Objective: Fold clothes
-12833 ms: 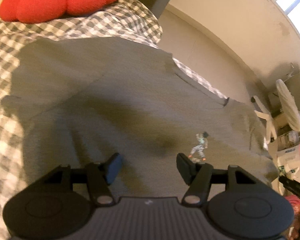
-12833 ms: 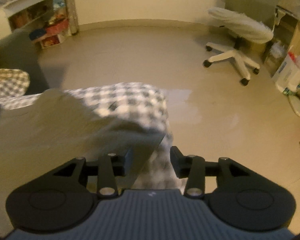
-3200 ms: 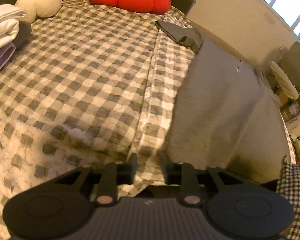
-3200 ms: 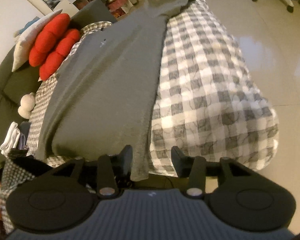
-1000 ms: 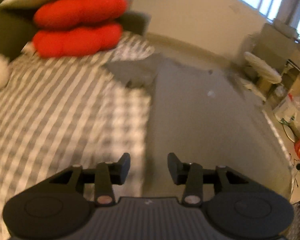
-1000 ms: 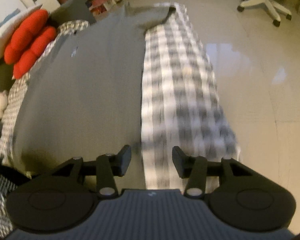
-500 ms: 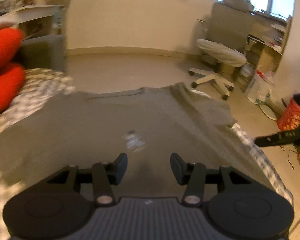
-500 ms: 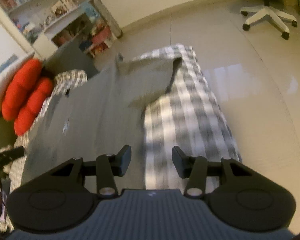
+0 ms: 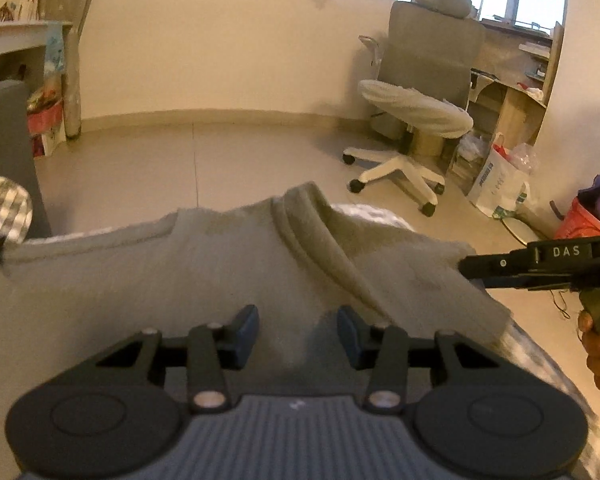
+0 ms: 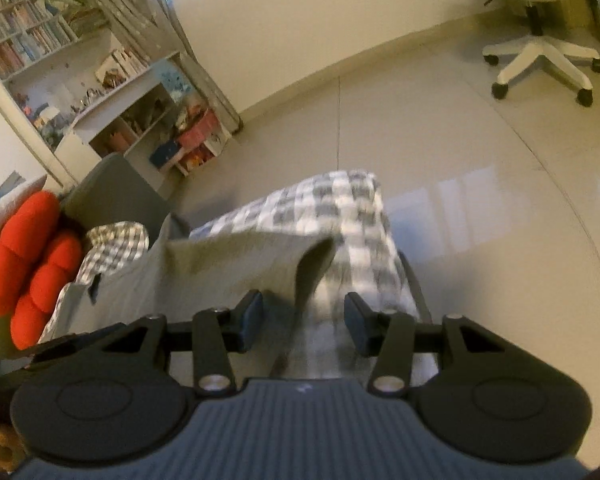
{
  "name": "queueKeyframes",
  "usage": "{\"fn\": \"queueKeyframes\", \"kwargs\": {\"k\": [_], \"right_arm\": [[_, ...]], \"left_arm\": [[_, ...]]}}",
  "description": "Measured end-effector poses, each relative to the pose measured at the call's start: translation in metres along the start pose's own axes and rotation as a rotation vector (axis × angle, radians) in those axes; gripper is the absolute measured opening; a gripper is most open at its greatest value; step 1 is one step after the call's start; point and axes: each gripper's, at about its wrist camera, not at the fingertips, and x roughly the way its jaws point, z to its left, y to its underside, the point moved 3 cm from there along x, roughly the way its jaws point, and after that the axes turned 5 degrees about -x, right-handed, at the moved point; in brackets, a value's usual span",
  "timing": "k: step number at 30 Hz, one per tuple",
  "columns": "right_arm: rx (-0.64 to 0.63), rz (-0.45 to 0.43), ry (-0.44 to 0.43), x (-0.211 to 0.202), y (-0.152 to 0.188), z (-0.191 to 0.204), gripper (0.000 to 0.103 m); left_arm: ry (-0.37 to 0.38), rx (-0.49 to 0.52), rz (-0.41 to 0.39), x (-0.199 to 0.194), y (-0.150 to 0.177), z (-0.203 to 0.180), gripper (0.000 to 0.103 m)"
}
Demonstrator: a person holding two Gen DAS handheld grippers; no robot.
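A grey T-shirt (image 9: 228,264) lies spread on the checked bed cover (image 10: 332,196). In the left wrist view a ridge of folded sleeve (image 9: 320,248) runs diagonally across it. My left gripper (image 9: 298,330) hovers just over the shirt near that ridge. Its jaws are closing, with only flat cloth below the gap and nothing pinched. My right gripper (image 10: 303,320) is open above the edge of the shirt's sleeve (image 10: 256,256), where the cloth meets the checked cover. The right gripper (image 9: 464,270) also reaches in from the right in the left wrist view, held by a hand (image 9: 598,344).
Beyond the bed's end is bare tiled floor (image 9: 220,152). A white-based office chair (image 9: 416,112) stands on it, with bags (image 9: 500,184) and a red basket (image 9: 580,220) nearby. Red cushions (image 10: 24,256), a grey sofa arm (image 10: 112,188) and a bookshelf (image 10: 120,92) are to the left.
Both grippers have swept along the shirt toward the bed's end. The left view has swung from the red cushions to the floor and chair, and the right gripper now shows closer at its right edge.
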Motion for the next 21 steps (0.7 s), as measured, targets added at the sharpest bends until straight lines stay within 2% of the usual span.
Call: {"fn": "queueKeyframes", "kwargs": {"k": [4, 6, 8, 9, 11, 14, 16, 18, 21], "right_arm": [[-0.01, -0.036, 0.002, 0.013, -0.003, -0.004, 0.049], [-0.03, -0.065, 0.025, 0.018, -0.004, -0.001, 0.04], [-0.06, -0.1, 0.051, 0.018, -0.005, 0.005, 0.01], [-0.072, -0.113, 0.056, 0.018, -0.006, 0.008, 0.004], [-0.121, -0.162, 0.071, 0.007, -0.01, 0.02, 0.004], [-0.167, -0.272, 0.171, -0.02, -0.017, 0.021, 0.003], [-0.151, -0.228, 0.247, -0.017, -0.018, 0.005, 0.003], [-0.128, -0.133, 0.273, -0.004, -0.01, -0.007, 0.003], [-0.14, -0.092, 0.274, 0.006, -0.001, -0.007, 0.003]], "left_arm": [[-0.003, 0.007, -0.023, 0.012, -0.011, 0.005, 0.044], [-0.013, 0.017, -0.029, 0.018, -0.015, 0.006, 0.044], [-0.024, 0.026, -0.035, 0.022, -0.021, 0.006, 0.044], [-0.028, 0.028, -0.039, 0.024, -0.024, 0.006, 0.044], [-0.035, 0.029, -0.048, 0.028, -0.028, 0.005, 0.044], [-0.049, 0.022, -0.045, 0.037, -0.031, 0.008, 0.044], [-0.064, 0.009, -0.036, 0.045, -0.033, 0.01, 0.044], [-0.076, -0.009, -0.032, 0.051, -0.037, 0.011, 0.044], [-0.099, 0.0, -0.025, 0.056, -0.04, 0.01, 0.044]]}}
